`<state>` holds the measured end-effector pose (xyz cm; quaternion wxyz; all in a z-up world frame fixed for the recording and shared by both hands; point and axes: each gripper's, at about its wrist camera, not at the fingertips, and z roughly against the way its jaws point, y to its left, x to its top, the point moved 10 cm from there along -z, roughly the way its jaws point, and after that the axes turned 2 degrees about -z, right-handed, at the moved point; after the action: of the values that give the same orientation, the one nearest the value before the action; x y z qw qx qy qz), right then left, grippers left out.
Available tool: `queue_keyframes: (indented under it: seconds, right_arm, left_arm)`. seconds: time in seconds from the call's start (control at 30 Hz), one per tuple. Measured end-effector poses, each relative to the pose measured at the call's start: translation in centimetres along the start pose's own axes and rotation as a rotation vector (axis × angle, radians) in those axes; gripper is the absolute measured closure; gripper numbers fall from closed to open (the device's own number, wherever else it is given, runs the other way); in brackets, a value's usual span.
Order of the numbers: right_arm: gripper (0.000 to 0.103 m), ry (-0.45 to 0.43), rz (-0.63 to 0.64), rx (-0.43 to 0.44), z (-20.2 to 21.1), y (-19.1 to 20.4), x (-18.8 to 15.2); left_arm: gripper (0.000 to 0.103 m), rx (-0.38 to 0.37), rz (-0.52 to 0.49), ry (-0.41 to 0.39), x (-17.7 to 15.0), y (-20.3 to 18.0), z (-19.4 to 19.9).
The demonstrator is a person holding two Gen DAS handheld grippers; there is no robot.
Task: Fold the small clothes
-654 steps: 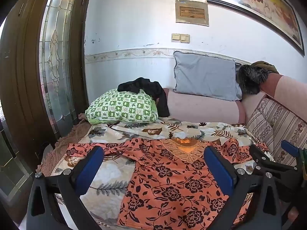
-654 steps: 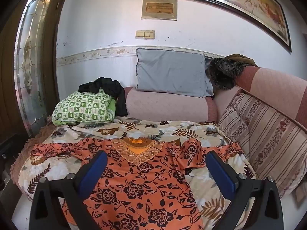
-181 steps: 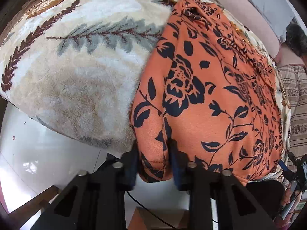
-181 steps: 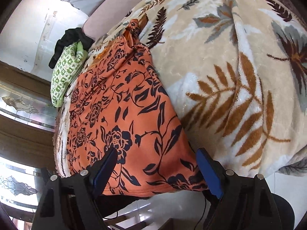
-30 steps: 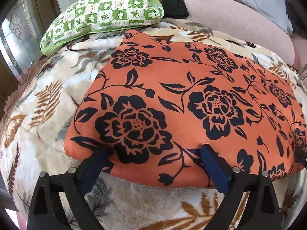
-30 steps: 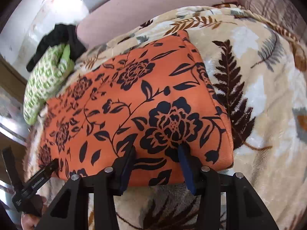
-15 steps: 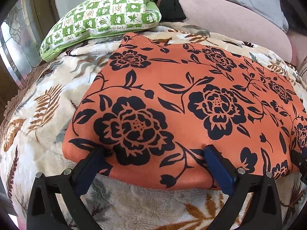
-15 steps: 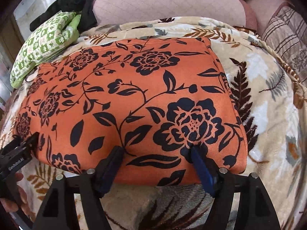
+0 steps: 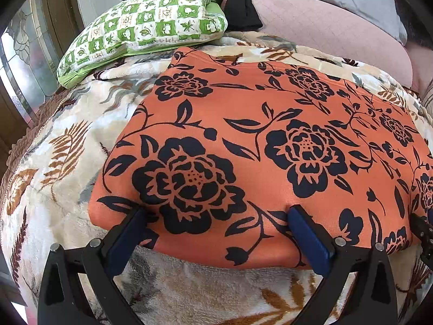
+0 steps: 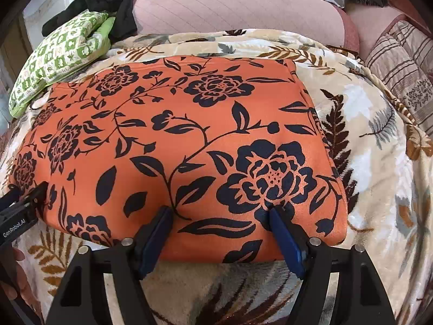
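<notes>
Left wrist view, garment: the orange floral-print garment with black roses (image 9: 270, 140) lies as a folded rectangle on the cream leaf-patterned plush blanket (image 9: 62, 146), filling the middle and right of the frame.
Left wrist view, jaws: the left gripper (image 9: 216, 224) stands wide, its blue pads resting at the near fold with cloth between them but not pinched; a second ago it was nearly as wide, so nothing has changed here.
Left wrist view, edges: the garment's left edge runs clean from lower left to upper middle; the near fold is rounded and thick.
Left wrist view, room: bare blanket to the left and below; the green-and-white checked pillow (image 9: 146, 24) sits just beyond the far corner at upper left.

Right wrist view, change: the right gripper (image 10: 220, 224) has just been opening; a second ago its pads stood close together on the near hem, and now they stand moderately apart with the fold between them, no longer clamped.
Right wrist view, meaning: I'd judge the bottom-up fold is laid down and let go, and a further fold likely remains.
Right wrist view, edges: the right edge curves from lower right to upper middle, slightly puffed.
Right wrist view, room: wide blanket at right; the striped cushion (image 10: 400, 62) sits upper right, well apart.
</notes>
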<state>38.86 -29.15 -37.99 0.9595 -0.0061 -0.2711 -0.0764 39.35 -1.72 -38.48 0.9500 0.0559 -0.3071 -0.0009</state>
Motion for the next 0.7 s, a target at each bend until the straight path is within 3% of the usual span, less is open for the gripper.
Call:
queue_keyframes:
  seconds: [0.2, 0.4, 0.57, 0.67, 0.7]
  right_arm:
    - [0.026, -0.032, -0.019, -0.009, 1.9, 0.1, 0.5]
    - [0.026, -0.126, -0.061, 0.055, 4.3, 1.4, 1.9]
    - [0.026, -0.088, -0.030, 0.099, 3.2, 4.3, 1.4]
    - [0.024, 0.019, -0.017, 0.078, 0.3, 5.3, -0.3]
    - [0.024, 0.016, -0.002, 0.064, -0.1, 5.5, -0.4]
  left_arm:
    - [0.000, 0.026, -0.017, 0.029, 0.5, 0.1, 1.0]
    - [0.000, 0.038, -0.038, -0.043, 1.4, 0.5, 3.3]
    - [0.000, 0.129, 0.015, 0.025, 0.5, 3.8, 1.4]
    - [0.000, 0.080, 0.029, 0.067, -0.2, 4.1, -0.6]
    - [0.000, 0.073, 0.039, 0.068, -0.2, 4.2, -0.5]
